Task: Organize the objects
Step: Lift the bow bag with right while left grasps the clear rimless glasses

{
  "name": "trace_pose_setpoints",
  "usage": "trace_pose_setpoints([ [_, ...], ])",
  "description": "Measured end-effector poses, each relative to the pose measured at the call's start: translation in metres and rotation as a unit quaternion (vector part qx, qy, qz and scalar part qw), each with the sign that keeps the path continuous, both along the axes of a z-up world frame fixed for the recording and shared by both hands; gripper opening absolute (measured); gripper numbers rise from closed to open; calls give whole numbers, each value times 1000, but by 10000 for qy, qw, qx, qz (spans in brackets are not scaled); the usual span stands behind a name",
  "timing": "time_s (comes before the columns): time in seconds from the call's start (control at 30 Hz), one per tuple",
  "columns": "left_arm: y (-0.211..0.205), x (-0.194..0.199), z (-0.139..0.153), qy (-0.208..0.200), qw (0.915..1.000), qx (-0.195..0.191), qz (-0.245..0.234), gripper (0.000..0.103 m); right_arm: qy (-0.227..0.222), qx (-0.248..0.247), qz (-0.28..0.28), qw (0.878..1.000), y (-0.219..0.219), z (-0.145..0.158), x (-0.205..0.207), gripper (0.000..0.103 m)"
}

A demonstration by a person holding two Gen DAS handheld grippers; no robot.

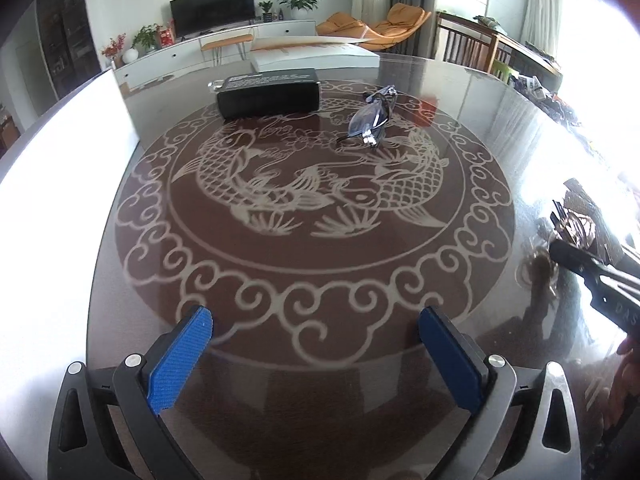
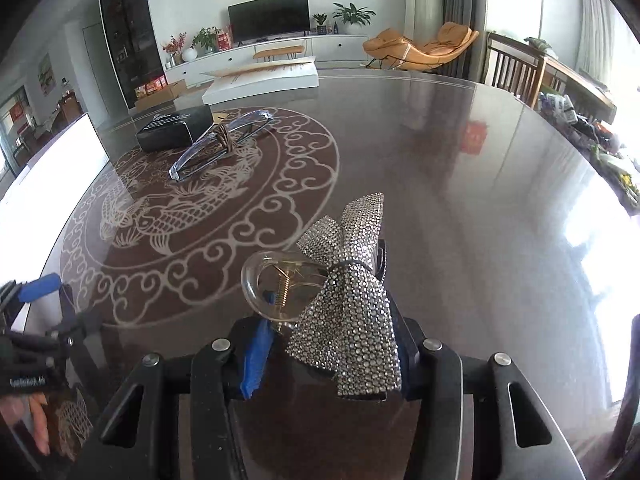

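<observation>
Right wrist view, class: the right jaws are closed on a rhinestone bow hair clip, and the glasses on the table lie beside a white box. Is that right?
Not quite. The box beside the glasses is black, not white, as the right wrist view shows. The rest holds: the right gripper has its jaws closed on the rhinestone bow hair clip.

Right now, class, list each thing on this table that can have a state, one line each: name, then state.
left gripper: open, nothing between its pads.
right gripper: shut on the hair clip.
hair clip: rhinestone bow, gripped between the pads.
glasses: on the table, whether folded cannot be told.
black box: closed, lying flat.
</observation>
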State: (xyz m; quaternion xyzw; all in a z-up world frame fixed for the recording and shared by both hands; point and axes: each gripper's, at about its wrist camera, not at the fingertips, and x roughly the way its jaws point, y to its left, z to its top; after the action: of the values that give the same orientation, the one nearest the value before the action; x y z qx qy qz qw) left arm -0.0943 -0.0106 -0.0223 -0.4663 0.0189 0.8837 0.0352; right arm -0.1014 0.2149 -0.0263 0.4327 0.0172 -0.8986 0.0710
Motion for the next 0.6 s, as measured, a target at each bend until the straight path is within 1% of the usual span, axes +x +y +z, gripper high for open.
trace_pose_setpoints([
  [0.13, 17, -49, 0, -8, 9992, 3, -405, 103, -1, 101, 13, 9999, 1, 0, 5, 54],
  [0.2, 25, -73, 0, -57, 9983, -1, -584, 103, 9, 328, 65, 9994, -5, -2, 8, 72],
  [0.27, 33, -92, 1, -127, 9967, -12, -797, 103, 27, 432, 10, 9991, -4, -3, 10, 78],
  [0.33, 38, -108, 1, -151, 9950, -19, -990, 103, -23, 334, -38, 9994, 0, -4, 9, 80],
  [0.43, 40, -130, 2, -294, 9946, -44, -991, 103, -104, 176, -129, 9997, 8, -5, 7, 88],
  [0.5, 42, -143, 4, -395, 9951, -51, -904, 103, -118, 206, -114, 9997, 7, -5, 6, 90],
  [0.6, 47, -161, 7, -391, 9952, -43, -891, 103, -141, 252, -23, 9996, 4, -6, 5, 92],
])
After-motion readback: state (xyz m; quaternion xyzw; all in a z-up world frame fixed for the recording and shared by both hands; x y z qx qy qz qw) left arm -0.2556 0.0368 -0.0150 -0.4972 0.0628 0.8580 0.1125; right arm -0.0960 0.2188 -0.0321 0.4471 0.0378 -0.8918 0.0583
